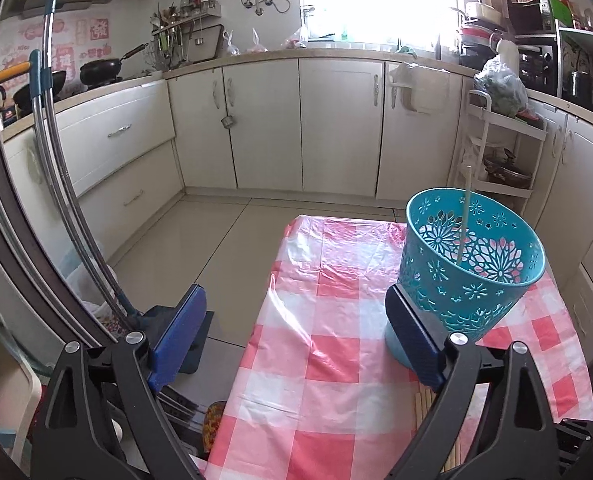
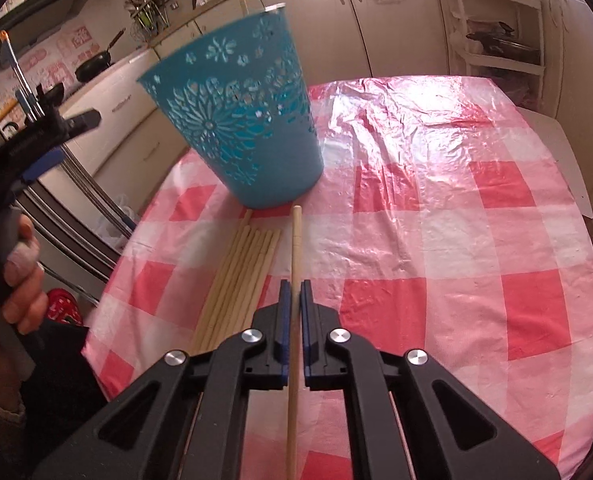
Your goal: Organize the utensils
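A teal cut-out basket (image 1: 472,272) (image 2: 240,128) stands on the pink checked tablecloth (image 1: 328,360) (image 2: 456,240), with one pale chopstick (image 1: 465,216) leaning inside it. My left gripper (image 1: 296,336) is open and holds nothing; its right finger (image 1: 412,340) shows just in front of the basket's lower left side. In the right wrist view the left gripper (image 2: 56,136) is off the table's left edge, in a person's hand (image 2: 20,280). My right gripper (image 2: 295,292) is shut on a single chopstick (image 2: 296,240) pointing at the basket's base. Several loose chopsticks (image 2: 240,280) lie to its left.
The table's left edge (image 1: 256,320) drops to a tiled floor (image 1: 200,240). Cream kitchen cabinets (image 1: 296,120) line the far walls. A white shelf rack (image 1: 496,152) stands beyond the table on the right. Metal poles (image 1: 64,184) lean at the left.
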The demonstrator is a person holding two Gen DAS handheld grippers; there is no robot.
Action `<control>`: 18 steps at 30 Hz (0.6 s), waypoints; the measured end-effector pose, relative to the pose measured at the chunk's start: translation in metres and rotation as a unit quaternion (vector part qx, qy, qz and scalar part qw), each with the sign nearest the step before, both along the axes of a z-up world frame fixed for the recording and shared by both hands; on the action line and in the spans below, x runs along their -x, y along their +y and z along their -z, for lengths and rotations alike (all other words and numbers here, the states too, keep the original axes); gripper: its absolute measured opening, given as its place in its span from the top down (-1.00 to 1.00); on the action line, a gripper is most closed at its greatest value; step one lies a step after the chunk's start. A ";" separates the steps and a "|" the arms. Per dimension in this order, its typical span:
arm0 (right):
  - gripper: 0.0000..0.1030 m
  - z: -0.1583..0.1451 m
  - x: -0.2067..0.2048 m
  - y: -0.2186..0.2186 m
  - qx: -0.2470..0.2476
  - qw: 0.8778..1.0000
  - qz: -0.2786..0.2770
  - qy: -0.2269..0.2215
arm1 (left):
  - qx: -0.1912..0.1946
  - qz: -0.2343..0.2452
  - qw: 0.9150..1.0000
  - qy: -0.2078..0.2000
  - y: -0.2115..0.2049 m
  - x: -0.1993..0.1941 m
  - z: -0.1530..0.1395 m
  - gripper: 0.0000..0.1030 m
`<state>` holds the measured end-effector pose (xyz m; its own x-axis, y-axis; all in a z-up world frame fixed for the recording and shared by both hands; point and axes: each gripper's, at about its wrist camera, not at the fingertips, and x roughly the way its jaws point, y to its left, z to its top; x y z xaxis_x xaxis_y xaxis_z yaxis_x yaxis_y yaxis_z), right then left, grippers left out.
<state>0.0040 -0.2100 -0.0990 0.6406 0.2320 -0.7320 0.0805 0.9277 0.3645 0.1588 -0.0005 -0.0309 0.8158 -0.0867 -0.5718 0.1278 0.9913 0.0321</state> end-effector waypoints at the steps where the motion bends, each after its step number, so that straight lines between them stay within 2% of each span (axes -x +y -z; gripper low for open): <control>1: 0.89 -0.007 0.002 -0.001 -0.011 1.000 0.001 -0.011 | 0.002 0.000 1.000 0.000 0.000 -0.001 0.000 -0.70; 6: 0.89 -0.052 -0.001 -0.007 -0.051 0.996 0.007 -0.073 | 0.001 0.002 1.000 -0.002 -0.002 0.001 0.001 -0.75; 12: 0.89 -0.115 -0.019 -0.012 -0.094 0.983 0.001 -0.156 | 0.004 -0.001 1.000 0.004 -0.001 0.000 0.003 -0.77; 18: 0.89 -0.162 -0.058 -0.009 -0.091 0.971 0.006 -0.221 | 0.008 -0.003 1.000 0.011 0.000 -0.003 0.006 -0.78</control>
